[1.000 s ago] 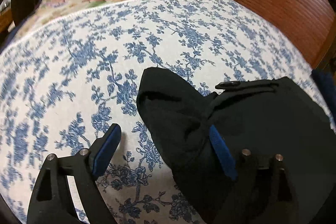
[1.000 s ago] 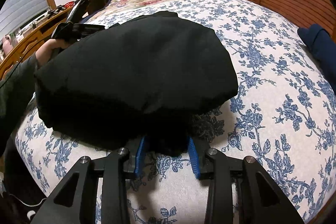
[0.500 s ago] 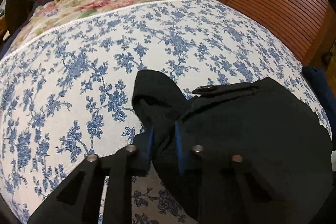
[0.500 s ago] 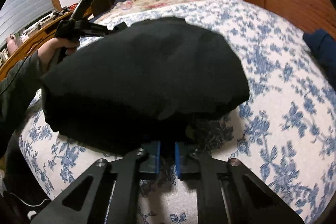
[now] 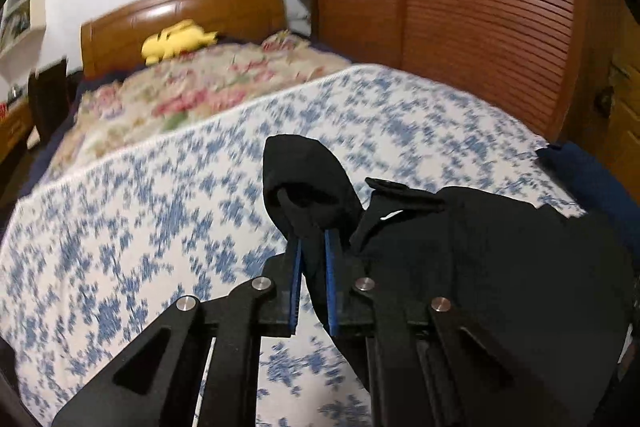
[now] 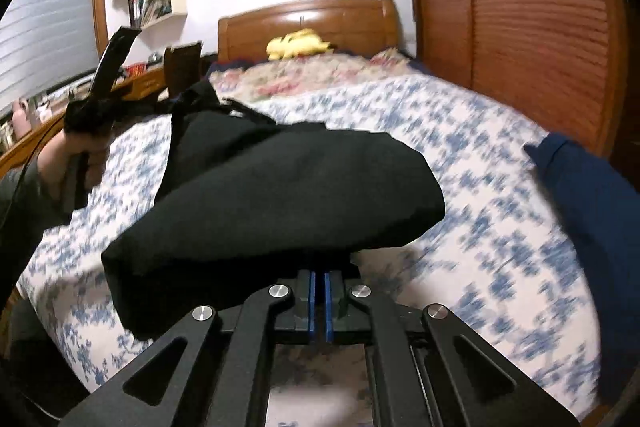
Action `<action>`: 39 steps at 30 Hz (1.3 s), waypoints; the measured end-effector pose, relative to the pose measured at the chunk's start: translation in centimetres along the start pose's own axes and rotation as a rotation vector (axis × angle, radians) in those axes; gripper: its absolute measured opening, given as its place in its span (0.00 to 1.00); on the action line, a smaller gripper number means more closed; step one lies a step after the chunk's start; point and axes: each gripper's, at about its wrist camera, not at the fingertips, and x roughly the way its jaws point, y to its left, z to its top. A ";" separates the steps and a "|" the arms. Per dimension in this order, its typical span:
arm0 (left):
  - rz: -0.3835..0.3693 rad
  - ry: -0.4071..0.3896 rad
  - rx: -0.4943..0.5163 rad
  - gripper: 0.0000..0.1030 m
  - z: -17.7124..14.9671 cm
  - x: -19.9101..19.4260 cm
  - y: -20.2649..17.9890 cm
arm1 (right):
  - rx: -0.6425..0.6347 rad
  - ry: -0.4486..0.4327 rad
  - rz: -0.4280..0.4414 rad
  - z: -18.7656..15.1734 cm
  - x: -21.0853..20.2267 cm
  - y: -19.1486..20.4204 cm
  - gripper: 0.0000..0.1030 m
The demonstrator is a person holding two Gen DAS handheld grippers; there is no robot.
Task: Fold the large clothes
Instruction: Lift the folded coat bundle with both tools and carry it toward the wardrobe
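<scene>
A large black garment [image 5: 500, 267] hangs partly lifted above the blue-flowered bedcover [image 5: 140, 207]. My left gripper [image 5: 312, 239] has a bunched corner of it between its blue pads; the jaws are still closing and the pads press on the cloth. In the right wrist view the garment [image 6: 288, 195] spreads ahead as a thick folded mass. My right gripper [image 6: 318, 273] is shut on its near edge, with only a thin slit between the pads. At the far left of that view a hand [image 6: 86, 155] holds the other gripper up at the garment's opposite corner.
A dark blue cloth [image 6: 592, 195] lies at the right edge of the bed. A yellow plush toy [image 5: 176, 39] sits by the wooden headboard [image 5: 180, 15]. Slatted wooden wardrobe doors [image 5: 460, 7] run along the right; a desk [image 6: 136, 83] stands on the left.
Both grippers went from open around the garment's edges to closed on the cloth. Both then rose, lifting the garment's ends off the bedcover.
</scene>
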 end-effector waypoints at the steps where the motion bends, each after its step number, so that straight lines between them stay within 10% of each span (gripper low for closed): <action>1: -0.001 -0.011 0.006 0.11 0.4 -0.5 -0.8 | 0.002 -0.018 -0.005 0.4 -0.7 -0.3 0.02; 16: -0.209 -0.201 0.162 0.10 12.9 -3.0 -24.0 | -0.054 -0.183 -0.370 4.5 -18.0 -15.0 0.02; 26: -0.356 -0.159 0.276 0.11 14.6 3.5 -41.0 | 0.048 -0.062 -0.602 0.0 -23.7 -24.6 0.02; 32: -0.313 -0.052 0.234 0.25 12.1 7.1 -41.6 | 0.231 0.040 -0.595 -4.4 -24.0 -28.7 0.10; 35: -0.376 -0.016 0.219 0.35 11.3 6.5 -39.7 | 0.276 -0.001 -0.604 -4.7 -26.6 -28.8 0.37; 39: -0.397 -0.022 0.254 0.39 9.6 4.0 -37.3 | 0.269 -0.060 -0.614 -4.5 -28.5 -27.1 0.48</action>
